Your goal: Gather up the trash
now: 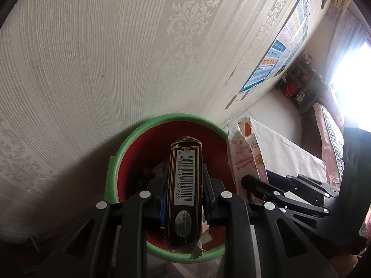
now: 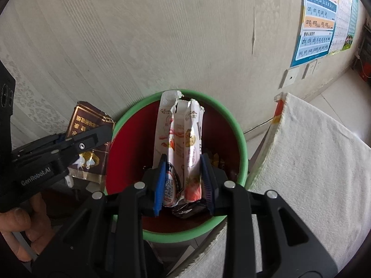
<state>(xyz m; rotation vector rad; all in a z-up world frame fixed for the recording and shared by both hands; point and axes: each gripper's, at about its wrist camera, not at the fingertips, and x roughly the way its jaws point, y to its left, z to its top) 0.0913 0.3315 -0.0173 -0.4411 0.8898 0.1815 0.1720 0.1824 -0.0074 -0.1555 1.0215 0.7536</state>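
A red bin with a green rim (image 1: 129,139) (image 2: 234,125) stands against the wall. My left gripper (image 1: 184,171) is shut on a dark brown box with a barcode (image 1: 184,185) and holds it over the bin's mouth. The box also shows in the right wrist view (image 2: 89,125). My right gripper (image 2: 183,162) is shut on a torn white snack box (image 2: 178,134) and holds it over the bin. That snack box shows in the left wrist view (image 1: 245,153) at the right. Dark wrappers (image 2: 187,209) lie inside the bin.
A patterned wallpapered wall (image 1: 116,58) is right behind the bin. A white towel-covered surface (image 2: 308,157) is on the right. A blue learning poster (image 2: 317,18) hangs on the wall. A dark shelf (image 1: 301,81) and a bright window stand far right.
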